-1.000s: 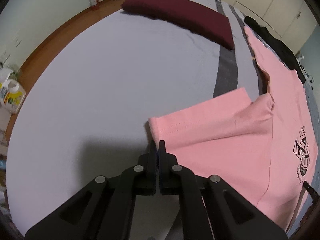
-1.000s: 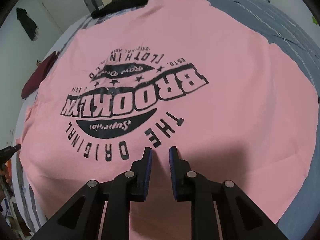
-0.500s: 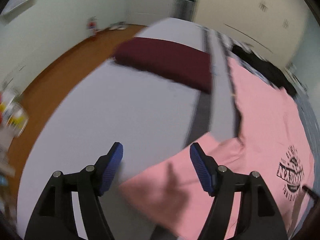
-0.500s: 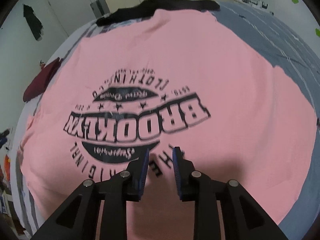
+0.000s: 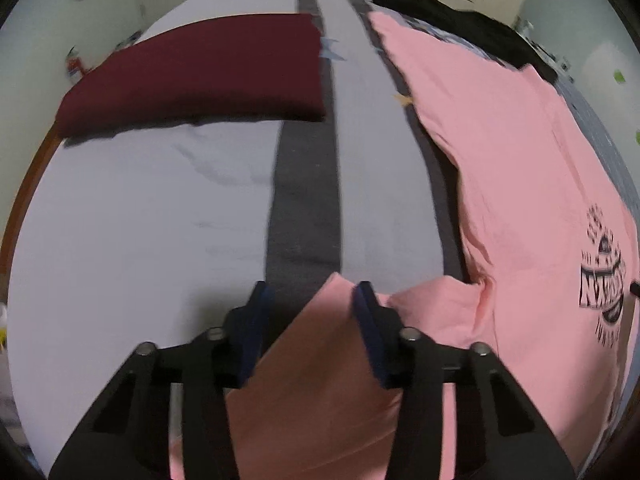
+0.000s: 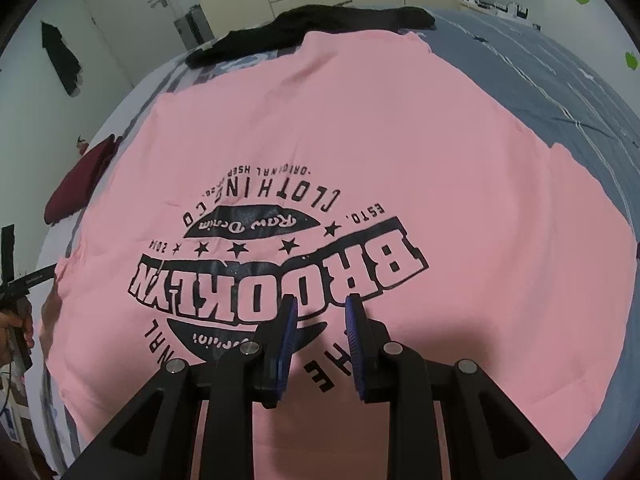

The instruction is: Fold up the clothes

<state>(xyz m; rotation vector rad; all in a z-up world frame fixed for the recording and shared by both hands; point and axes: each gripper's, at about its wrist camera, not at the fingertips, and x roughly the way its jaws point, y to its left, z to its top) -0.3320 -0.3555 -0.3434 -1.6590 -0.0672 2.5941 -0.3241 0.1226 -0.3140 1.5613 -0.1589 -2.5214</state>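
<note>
A pink T-shirt (image 6: 400,140) with a black "BROOKLYN" print lies spread flat on the bed. In the left wrist view its body (image 5: 520,184) runs along the right, and its sleeve (image 5: 320,360) lies under my left gripper (image 5: 310,296), which is open, with the sleeve's corner between the fingers. My right gripper (image 6: 318,312) is open and hovers over the print near the shirt's collar end, holding nothing.
A folded maroon garment (image 5: 200,72) lies on the grey sheet at the far left of the bed. A black garment (image 6: 312,24) is heaped beyond the shirt's far edge. The bedsheet (image 5: 140,208) has dark stripes. Wardrobes and walls surround the bed.
My left gripper was shut at the sleeve's edge; it has opened, swung right and now straddles the sleeve's corner. My right gripper has opened a little wider and moved slightly forward over the print.
</note>
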